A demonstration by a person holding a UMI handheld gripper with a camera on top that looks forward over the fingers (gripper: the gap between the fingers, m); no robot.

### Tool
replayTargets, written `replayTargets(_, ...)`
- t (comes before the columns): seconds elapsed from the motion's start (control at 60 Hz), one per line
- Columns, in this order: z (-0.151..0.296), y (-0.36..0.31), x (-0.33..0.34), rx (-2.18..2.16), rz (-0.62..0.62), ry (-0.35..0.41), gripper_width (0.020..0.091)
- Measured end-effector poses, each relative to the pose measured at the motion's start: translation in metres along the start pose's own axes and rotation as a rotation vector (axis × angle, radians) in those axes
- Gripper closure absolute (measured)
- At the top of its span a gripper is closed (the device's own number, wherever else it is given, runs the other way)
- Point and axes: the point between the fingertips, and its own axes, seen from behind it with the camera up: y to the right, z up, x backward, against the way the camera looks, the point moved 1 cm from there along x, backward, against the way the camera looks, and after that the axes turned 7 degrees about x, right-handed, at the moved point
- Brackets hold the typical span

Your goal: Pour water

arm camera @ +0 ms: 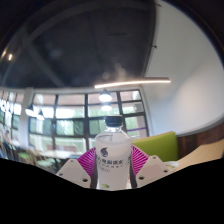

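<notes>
A clear plastic water bottle with a white cap and a white label bearing blue print stands upright between my gripper's two fingers. Both pink pads press against the bottle's sides at label height, so the gripper is shut on it. The bottle is lifted, with the ceiling and windows behind it. Its lower part is hidden below the fingers. No cup or other vessel shows.
Behind the bottle runs a row of large windows with dark frames. A long ceiling light glows overhead. A green band, perhaps a sofa back, lies to the right behind the fingers.
</notes>
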Motion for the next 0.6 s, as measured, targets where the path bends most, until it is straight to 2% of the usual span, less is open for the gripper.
replayTargets(0.167, -0.137, 0.06, 0.019, 0.135, -0.046, -0.237, 0.0653)
replayTargets(0.183, -0.157, 0.067, 0.005, 0.132, -0.052, -0.262, 0.0652)
replayTargets(0.267, -0.191, 0.068, 0.026, 0.126, -0.05, -0.329, 0.0653)
replayTargets(0.283, -0.208, 0.074, 0.008, 0.118, -0.052, -0.345, 0.0655)
replayTargets(0.35, -0.219, 0.072, 0.021, 0.1, -0.047, -0.407, 0.0654)
replayTargets(0.367, -0.228, 0.068, 0.033, 0.095, -0.044, -0.416, 0.0638)
replayTargets(0.383, -0.24, 0.07, 0.017, 0.1, -0.036, -0.413, 0.0645)
replayTargets(0.4, -0.233, 0.07, 0.012, 0.104, -0.036, -0.379, 0.0649)
replayTargets(0.467, -0.222, 0.066, 0.033, 0.142, -0.02, -0.389, 0.0653)
replayTargets(0.483, -0.235, 0.066, 0.018, 0.144, -0.019, -0.391, 0.0652)
replayTargets(0.583, -0.231, 0.068, 0.023, 0.123, -0.035, -0.382, 0.0653)
replayTargets(0.6, -0.216, 0.067, 0.036, 0.125, -0.03, -0.378, 0.065)
